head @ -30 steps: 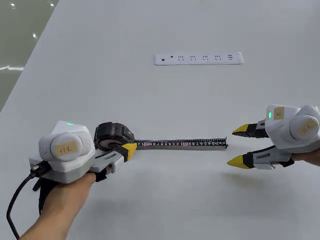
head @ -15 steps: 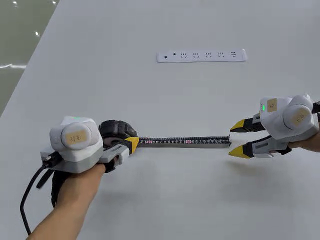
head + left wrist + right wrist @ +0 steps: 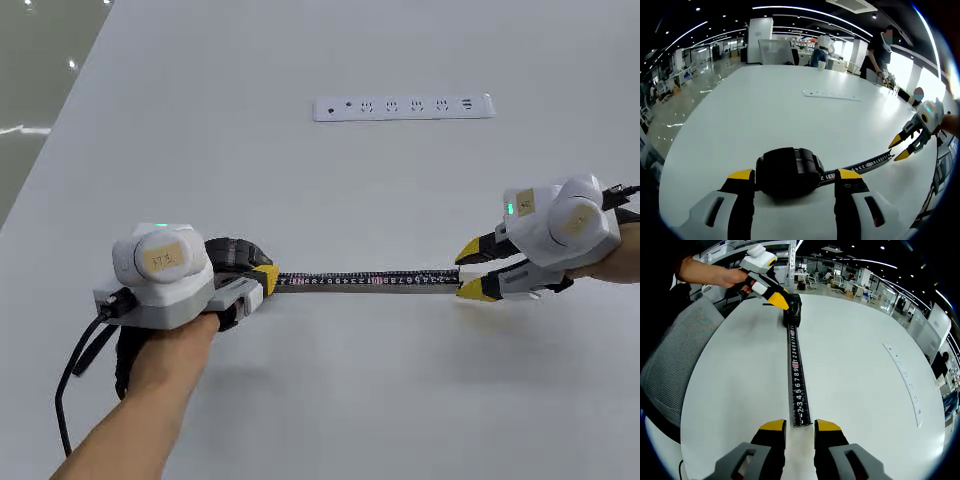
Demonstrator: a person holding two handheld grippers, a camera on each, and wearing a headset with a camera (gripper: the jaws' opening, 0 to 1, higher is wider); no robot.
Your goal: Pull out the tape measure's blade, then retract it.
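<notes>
The black tape measure case lies on the white table, with my left gripper shut on it. In the left gripper view the case sits squeezed between the two yellow-tipped jaws of my left gripper. The blade lies pulled out flat to the right. My right gripper is open, one fingertip on each side of the blade's free end without pinching it. In the right gripper view the blade runs away from my right gripper toward the case.
A white power strip lies farther back on the table. A black cable hangs from the left gripper. A grey mesh chair stands beside the table edge. People stand at desks in the background.
My right gripper has moved left up to the blade's end and its jaws have narrowed around it. The left gripper keeps its hold on the case.
</notes>
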